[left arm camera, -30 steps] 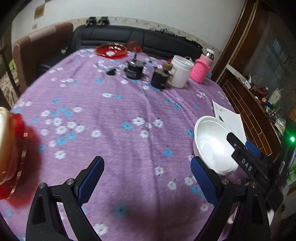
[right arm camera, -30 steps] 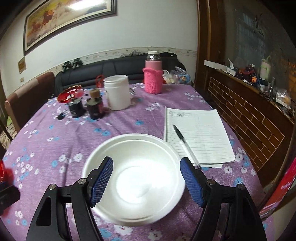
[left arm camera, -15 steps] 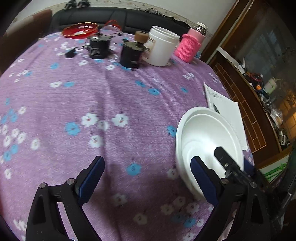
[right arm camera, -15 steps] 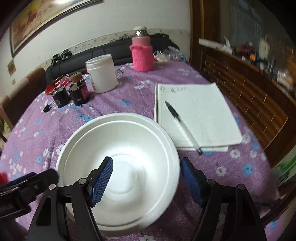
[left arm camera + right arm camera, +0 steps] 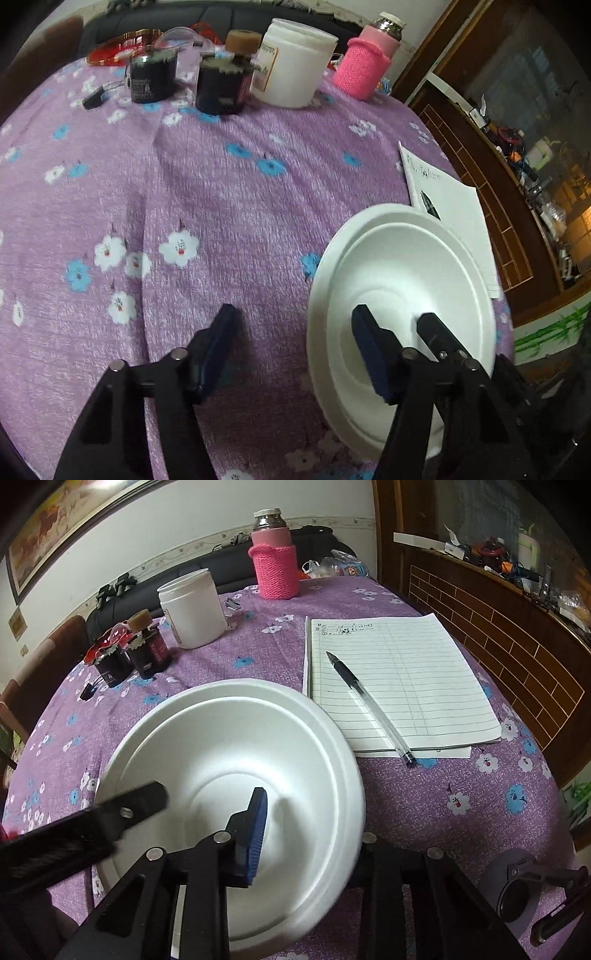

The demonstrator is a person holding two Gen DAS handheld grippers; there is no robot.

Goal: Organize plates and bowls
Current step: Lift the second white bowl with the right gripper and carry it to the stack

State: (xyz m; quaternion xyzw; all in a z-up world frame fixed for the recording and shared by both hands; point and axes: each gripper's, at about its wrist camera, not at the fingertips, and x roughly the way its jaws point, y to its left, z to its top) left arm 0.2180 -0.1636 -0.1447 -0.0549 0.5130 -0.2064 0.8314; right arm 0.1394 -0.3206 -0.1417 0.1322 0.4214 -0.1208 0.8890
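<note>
White bowl [image 5: 236, 760] tilted on the counter [image 5: 221, 192], nested in a second rim, mouth upward; notepad [image 5: 399, 679] just beside. Right gripper [image 5: 306, 830] straddles its near rim, jaws narrow; left gripper [image 5: 295, 343] jaws wide, 1 finger inside

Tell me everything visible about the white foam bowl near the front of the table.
The white foam bowl is round, matte and empty, with a stepped rim and flat base ring. A second rim showing just outside it suggests stacked pieces. It sits on the purple floral tablecloth, its far edge overlapping the lined notepad. Each gripper straddles the wall, one finger inside: right gripper, left gripper.
</note>
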